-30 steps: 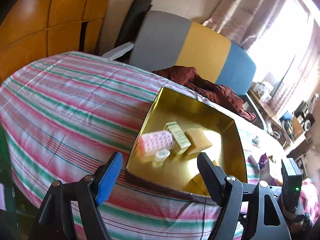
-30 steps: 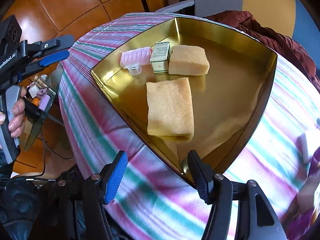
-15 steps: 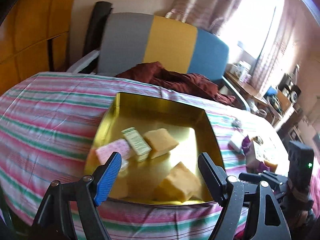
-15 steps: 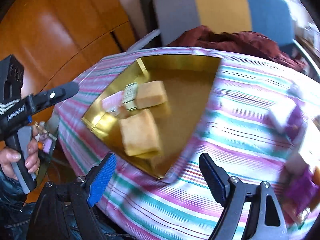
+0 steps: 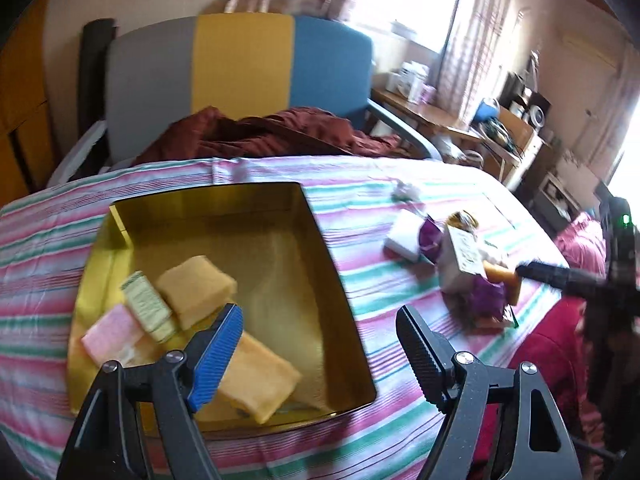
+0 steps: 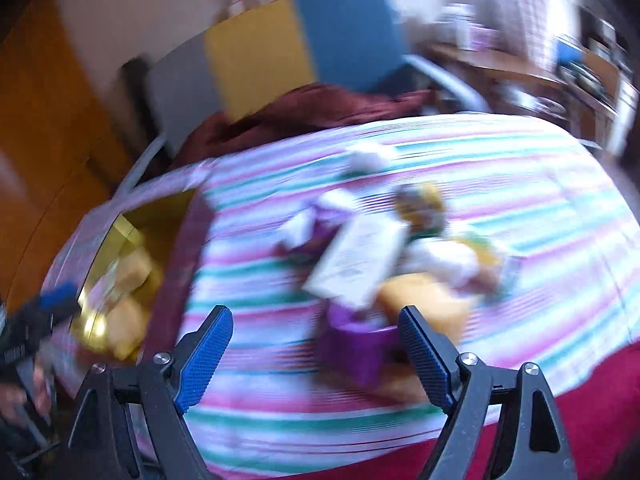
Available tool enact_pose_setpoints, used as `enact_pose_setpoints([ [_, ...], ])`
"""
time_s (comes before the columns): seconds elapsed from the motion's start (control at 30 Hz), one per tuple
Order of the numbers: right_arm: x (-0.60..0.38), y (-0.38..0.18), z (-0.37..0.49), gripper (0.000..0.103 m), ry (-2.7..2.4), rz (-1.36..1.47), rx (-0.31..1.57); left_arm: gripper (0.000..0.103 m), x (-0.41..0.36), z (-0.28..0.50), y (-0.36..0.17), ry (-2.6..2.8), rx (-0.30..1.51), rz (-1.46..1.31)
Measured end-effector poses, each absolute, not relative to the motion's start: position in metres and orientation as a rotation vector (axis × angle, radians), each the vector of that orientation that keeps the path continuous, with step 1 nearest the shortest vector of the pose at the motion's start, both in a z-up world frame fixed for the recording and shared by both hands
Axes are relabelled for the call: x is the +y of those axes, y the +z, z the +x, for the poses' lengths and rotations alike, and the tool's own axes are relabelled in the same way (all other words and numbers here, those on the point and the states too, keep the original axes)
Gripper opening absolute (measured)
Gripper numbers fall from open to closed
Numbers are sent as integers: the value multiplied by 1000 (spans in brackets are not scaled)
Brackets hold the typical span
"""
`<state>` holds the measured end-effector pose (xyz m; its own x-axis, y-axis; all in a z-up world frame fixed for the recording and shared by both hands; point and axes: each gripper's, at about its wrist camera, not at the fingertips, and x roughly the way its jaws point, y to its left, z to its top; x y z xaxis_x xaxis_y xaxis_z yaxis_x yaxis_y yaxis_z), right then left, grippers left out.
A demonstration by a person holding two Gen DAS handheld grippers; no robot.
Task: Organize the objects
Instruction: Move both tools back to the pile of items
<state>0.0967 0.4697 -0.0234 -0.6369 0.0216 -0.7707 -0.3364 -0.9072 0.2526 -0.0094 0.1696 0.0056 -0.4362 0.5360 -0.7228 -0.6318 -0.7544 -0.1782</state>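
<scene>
A gold tray (image 5: 332, 272) lies on the striped tablecloth (image 5: 360, 196). In it are two yellow sponges (image 5: 196, 286) (image 5: 260, 380), a small green-white box (image 5: 148, 306) and a pink case (image 5: 112, 338). My left gripper (image 5: 320, 344) hangs open over the tray's near right corner, with nothing between its fingers. To the right sits a pile of loose things: a white carton (image 5: 460, 264), a purple cup (image 6: 356, 344), a yellow sponge (image 6: 424, 300) and a jar (image 5: 464, 220). My right gripper (image 6: 316, 344) hangs open just in front of that pile; this view is blurred.
A grey, yellow and blue chair (image 5: 240, 76) with a dark red cloth (image 5: 260, 132) stands behind the table. A cluttered desk (image 5: 480, 120) and bright window are at the back right. A red cloth (image 6: 580, 380) hangs at the near right edge.
Both grippers have swung to the right, away from the tray's left side. The right gripper left the tray, opened wider, and now faces the pile of loose things.
</scene>
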Motion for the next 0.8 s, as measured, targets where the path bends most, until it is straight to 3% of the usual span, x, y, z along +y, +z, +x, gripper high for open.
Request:
enact_pose_setpoints([
  [0.27,537,-39,124,86,2441,-1049,793,80,215,-7,0,2105,223,-1066],
  [0.47,562,-51,141,86,2447,-935,1100,79,253,-12,-5,2052,273,-1063],
  [0.8,560,-51,143,86,2492,-897,1164,75,336,-12,-20,1915,306,-1096],
])
